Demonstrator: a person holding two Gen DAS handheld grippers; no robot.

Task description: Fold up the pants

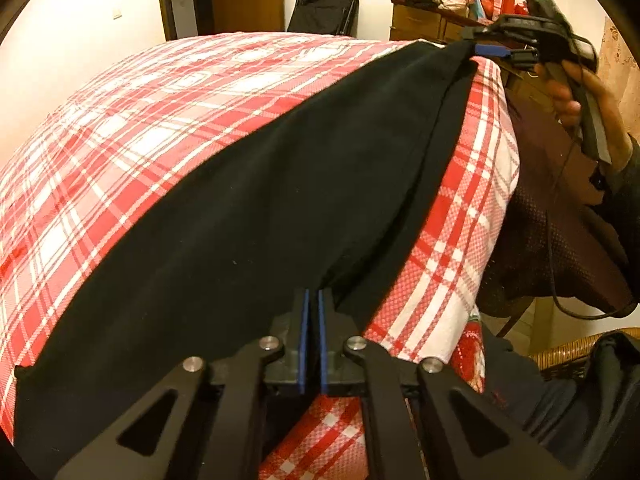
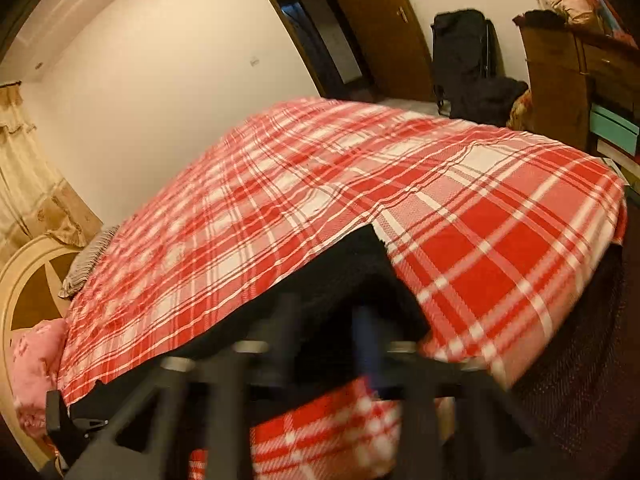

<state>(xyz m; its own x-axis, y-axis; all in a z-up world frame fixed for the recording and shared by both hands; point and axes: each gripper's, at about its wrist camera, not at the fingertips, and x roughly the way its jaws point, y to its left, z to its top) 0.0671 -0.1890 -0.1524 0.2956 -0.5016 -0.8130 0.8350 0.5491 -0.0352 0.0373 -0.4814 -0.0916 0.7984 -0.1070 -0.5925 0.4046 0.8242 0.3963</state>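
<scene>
Black pants point(image 1: 280, 200) lie stretched along the near edge of a bed with a red and white plaid cover point(image 1: 140, 128). My left gripper point(image 1: 312, 300) is shut on one end of the pants, at the bed's edge. My right gripper point(image 1: 480, 50) shows at the far end in the left wrist view, shut on the other end of the pants. In the right wrist view the right gripper point(image 2: 328, 312) is blurred, with black pants cloth point(image 2: 344, 272) between its fingers. The far tip of the left gripper point(image 2: 60, 412) shows at the lower left.
The bed edge point(image 1: 492, 184) drops off to the right. A wooden dresser point(image 2: 560, 80) with clutter and a black bag point(image 2: 464, 56) stand beyond the bed. A wicker chair point(image 1: 568, 352) is at the right. A pink pillow point(image 2: 32, 376) and headboard point(image 2: 24, 280) are at the left.
</scene>
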